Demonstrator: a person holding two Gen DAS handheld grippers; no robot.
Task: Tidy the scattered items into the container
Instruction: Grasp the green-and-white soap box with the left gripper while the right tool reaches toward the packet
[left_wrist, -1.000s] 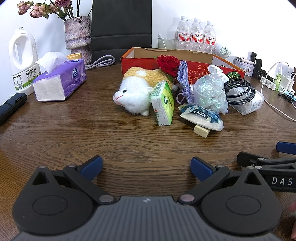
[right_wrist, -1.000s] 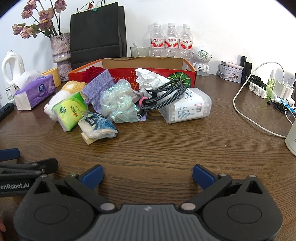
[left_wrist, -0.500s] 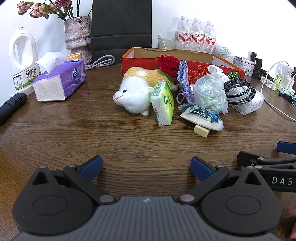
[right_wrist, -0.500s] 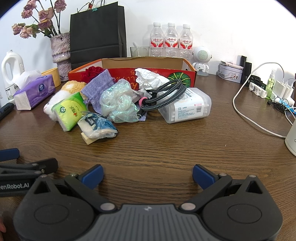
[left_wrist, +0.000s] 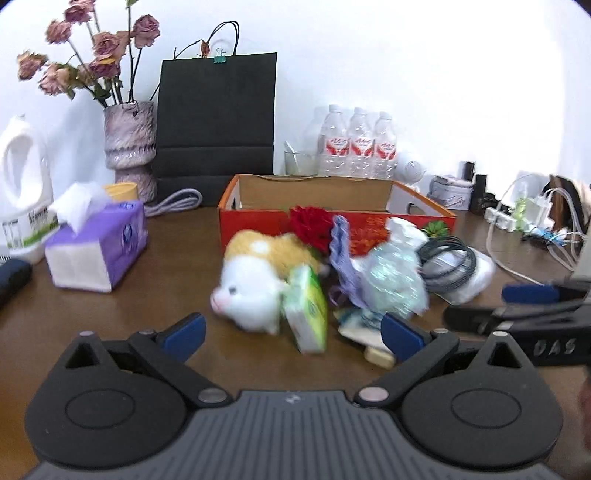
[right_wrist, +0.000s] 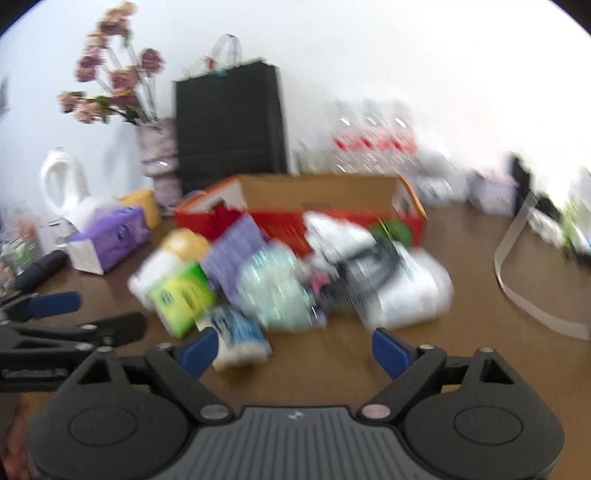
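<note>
A red cardboard box (left_wrist: 255, 221) stands open at the back of the wooden table. In front of it lies a pile: a white and orange plush toy (left_wrist: 255, 284), a green tissue pack (left_wrist: 308, 314), a red rose (left_wrist: 310, 225), a purple pouch (left_wrist: 343, 251), a crinkly clear bag (left_wrist: 391, 280), a coiled black cable (left_wrist: 447, 258) on a clear plastic box (right_wrist: 410, 295), and a blue-white packet (right_wrist: 236, 332). My left gripper (left_wrist: 291, 332) is open and empty, just short of the pile. My right gripper (right_wrist: 291, 347) is open and empty, close to the pile; its view is blurred.
A purple tissue box (left_wrist: 96, 251), a white jug (left_wrist: 22, 184) and a vase of dried flowers (left_wrist: 129, 147) stand at the left. A black paper bag (left_wrist: 218, 122) and water bottles (left_wrist: 356, 147) line the wall. Chargers and cables (left_wrist: 528, 218) lie at the right.
Both grippers have lifted and moved forward toward the pile, which now sits nearer the fingertips. Both stay open. The objects on the table have not moved.
</note>
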